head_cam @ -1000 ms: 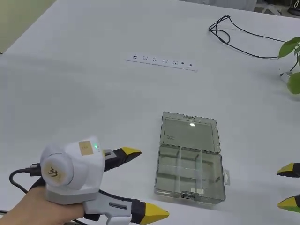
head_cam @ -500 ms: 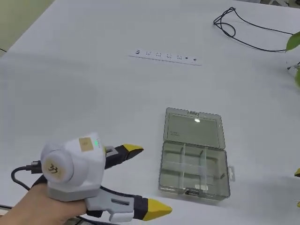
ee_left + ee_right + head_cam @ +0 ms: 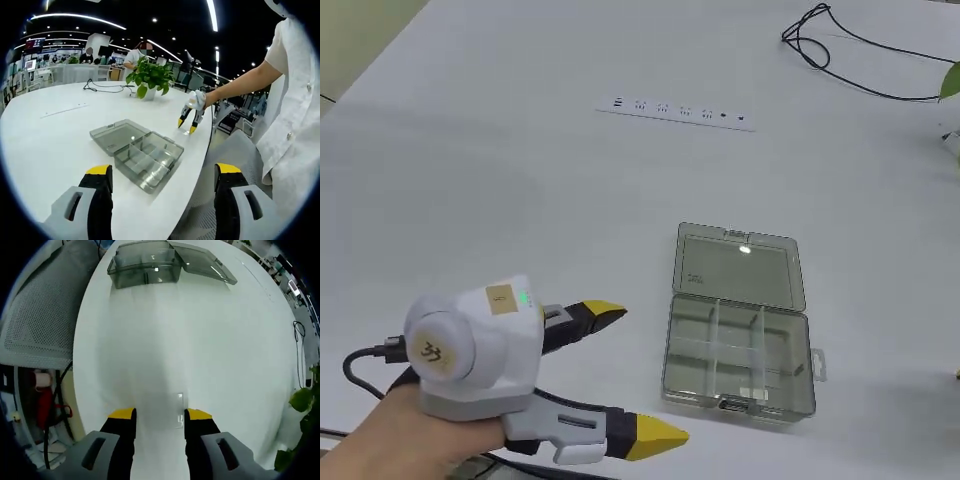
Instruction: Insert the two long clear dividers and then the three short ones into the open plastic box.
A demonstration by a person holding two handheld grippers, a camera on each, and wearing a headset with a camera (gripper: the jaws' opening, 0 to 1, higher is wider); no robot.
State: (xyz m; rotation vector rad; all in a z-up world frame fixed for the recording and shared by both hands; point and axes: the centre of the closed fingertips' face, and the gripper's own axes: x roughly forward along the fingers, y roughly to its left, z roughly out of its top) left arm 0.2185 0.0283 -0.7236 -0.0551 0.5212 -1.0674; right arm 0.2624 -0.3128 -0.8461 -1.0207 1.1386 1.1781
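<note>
Plastic box (image 3: 760, 402): clear grey, lid laid flat open behind it, standing on the white table (image 3: 520, 200) near the front edge. Clear partitions already stand inside it and mark off several compartments; the exact count of long and short pieces cannot be told.

Short divider (image 3: 179, 407): 1 small clear piece, lying flat on the table well apart from the box, between the tips of the right gripper and closer to one of them.

Right gripper (image 3: 161, 415): claw partly open, tips pointing down at the table, straddling the divider. Nothing is held.

Left gripper (image 3: 630, 375): claw wide open and empty, held above the table to the left of the box, aimed across at it.

Other items: power strip (image 3: 675, 110) far back on the table; potted plant (image 3: 150, 77) beyond the box in the left gripper view.

Step in hand, as judged: pickup of a short divider, with the box part-filled.

Next move calls for: lowering the tips onto the thin flat piece, pinching it by its edges without sliding it, then carrying it to the box and seating it upright in a free slot. The left gripper is placed to steady the box.
</note>
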